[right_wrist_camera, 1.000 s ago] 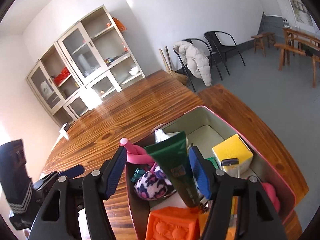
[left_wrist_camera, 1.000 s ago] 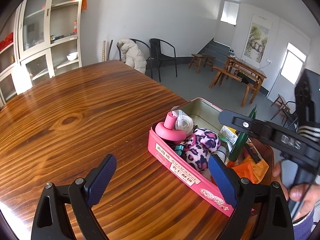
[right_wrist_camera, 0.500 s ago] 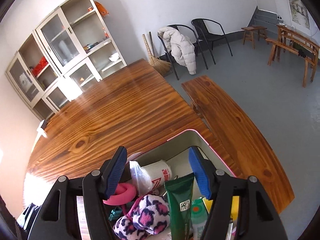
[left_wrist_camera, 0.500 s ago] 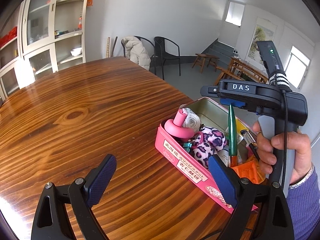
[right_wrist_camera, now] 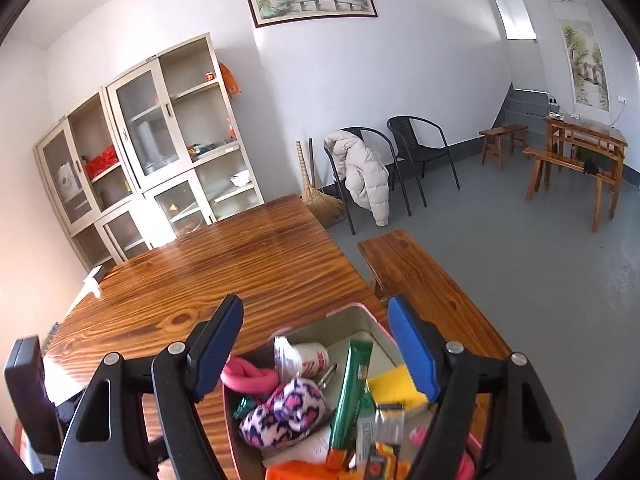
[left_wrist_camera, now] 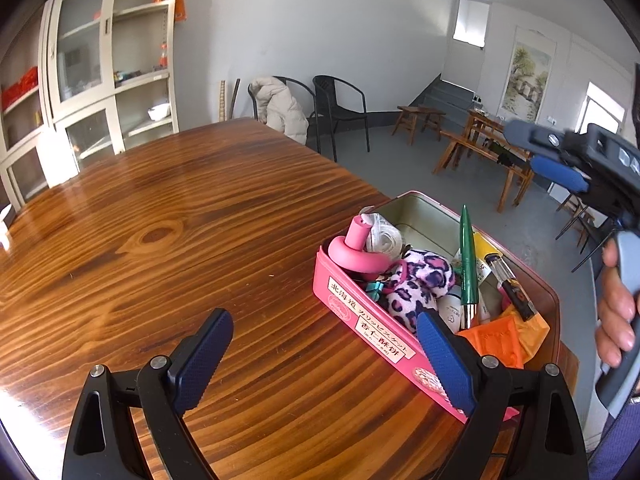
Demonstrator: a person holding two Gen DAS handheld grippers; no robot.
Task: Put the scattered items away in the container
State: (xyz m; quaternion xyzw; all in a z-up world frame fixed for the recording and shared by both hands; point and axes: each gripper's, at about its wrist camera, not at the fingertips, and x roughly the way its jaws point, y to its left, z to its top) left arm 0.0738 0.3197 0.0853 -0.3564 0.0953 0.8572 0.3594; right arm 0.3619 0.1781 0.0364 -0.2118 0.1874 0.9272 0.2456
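A pink tin [left_wrist_camera: 362, 314] stands at the table's right edge, full of items: a green tube [left_wrist_camera: 467, 264], a leopard-print plush [left_wrist_camera: 416, 286], a pink ring toy [left_wrist_camera: 354, 254], an orange block [left_wrist_camera: 496, 340]. My left gripper [left_wrist_camera: 324, 358] is open and empty, low over the table just before the tin. My right gripper [right_wrist_camera: 316, 344] is open and empty above the tin [right_wrist_camera: 344, 316], with the green tube [right_wrist_camera: 350, 396] lying in the tin below it. The right gripper also shows in the left wrist view [left_wrist_camera: 560, 160], high at the right.
The wooden table [left_wrist_camera: 160, 216] stretches left and back from the tin. A wooden bench [right_wrist_camera: 424, 280] runs along the table's right side. Chairs [right_wrist_camera: 420, 152] and a cabinet [right_wrist_camera: 160, 152] stand by the far wall.
My right gripper has let go of the green tube, which now rests in the tin. It has lifted up and back from the tin. My left gripper has barely moved.
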